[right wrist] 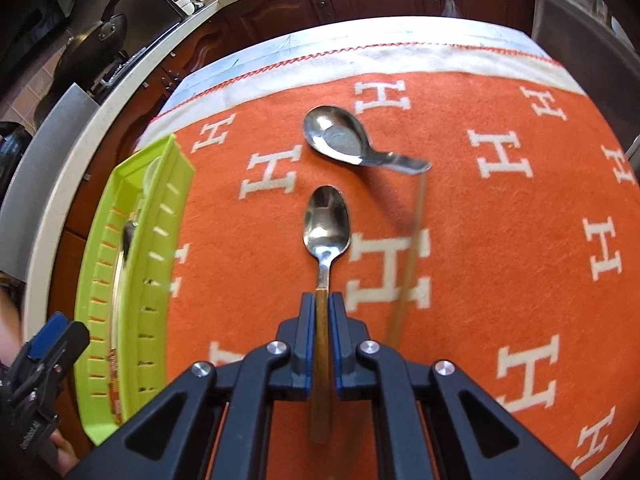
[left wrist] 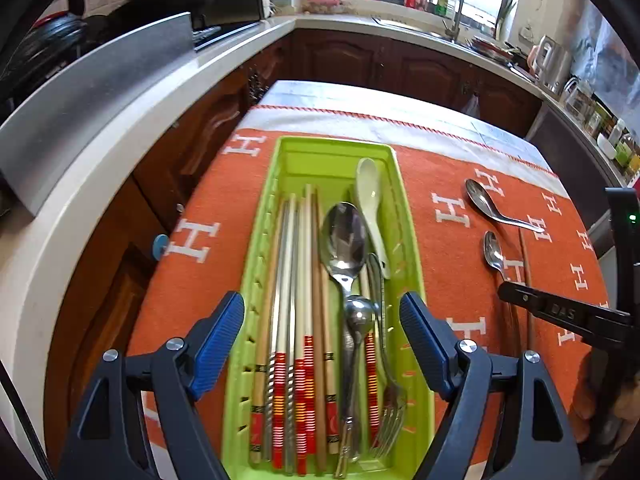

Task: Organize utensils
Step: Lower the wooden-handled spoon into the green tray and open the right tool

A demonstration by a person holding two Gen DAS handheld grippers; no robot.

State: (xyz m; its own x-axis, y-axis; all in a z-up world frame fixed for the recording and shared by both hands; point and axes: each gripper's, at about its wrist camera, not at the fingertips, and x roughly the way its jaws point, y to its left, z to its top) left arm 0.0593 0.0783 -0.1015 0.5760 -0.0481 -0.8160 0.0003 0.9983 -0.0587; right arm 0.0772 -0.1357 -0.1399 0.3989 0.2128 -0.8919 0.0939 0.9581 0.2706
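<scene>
A green slotted tray lies lengthwise on the orange cloth. It holds several chopsticks, a large metal spoon, a white ceramic spoon, a small ladle and a fork. My left gripper hangs open over the tray's near half, nothing between its blue pads. My right gripper is shut on the wooden handle of a metal spoon, right of the tray. I cannot tell whether its bowl rests on the cloth. A short steel spoon and a single chopstick lie beyond it.
The table carries an orange cloth with white H letters and a white far border. Dark wooden cabinets and a pale counter wrap around behind and to the left. A sink and bottles stand at the far window. A hand shows at the lower right of the left wrist view.
</scene>
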